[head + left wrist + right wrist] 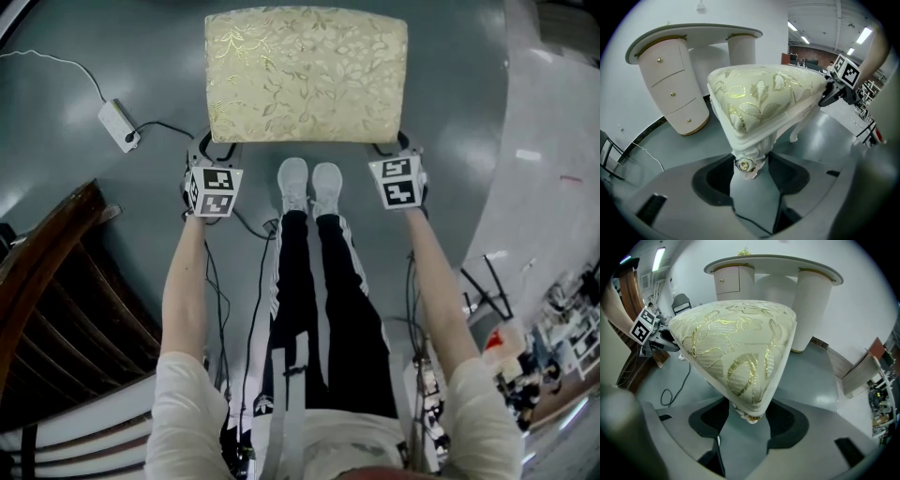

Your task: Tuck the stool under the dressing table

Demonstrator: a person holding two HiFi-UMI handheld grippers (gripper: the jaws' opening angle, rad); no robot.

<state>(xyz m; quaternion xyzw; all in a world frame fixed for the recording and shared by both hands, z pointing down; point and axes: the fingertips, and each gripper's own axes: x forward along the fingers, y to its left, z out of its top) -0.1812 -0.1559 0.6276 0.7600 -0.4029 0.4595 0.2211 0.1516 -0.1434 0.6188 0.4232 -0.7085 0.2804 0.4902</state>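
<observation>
Head view first: the stool (306, 75) sits at 12 o'clock on the grey floor, its gold-leaf cushion square to the person's white shoes (309, 183). The left gripper (210, 150) is at the cushion's 7 o'clock corner and the right gripper (405, 150) at its 5 o'clock corner, both arms stretched out and down. A power adapter (120, 125) with its cable lies off at 10 o'clock, clear of the stool. No table is in this shot at all.

Over to the left gripper view: the stool's carved white corner, gold rosette and all, is wedged between the jaws, and the pads look to be pressing on it from both sides. So that's a grip on the near-left corner. Beyond the cushion, at 11 o'clock, stands the dressing table (693, 35), with a drawer pedestal, a fluted column and a gap between them. It's well apart from the stool.

Right gripper view: same story. The cushion's corner comes down between the jaws and they're closed on it. The table is up at 12 o'clock, again well behind the stool.

Where does that leave us? I'd say the hold is made, both corners taken, and that's all. The stool is out on open floor, so the whole move remains: carry or push it forward, line it up with the gap, then slide it under the top.
</observation>
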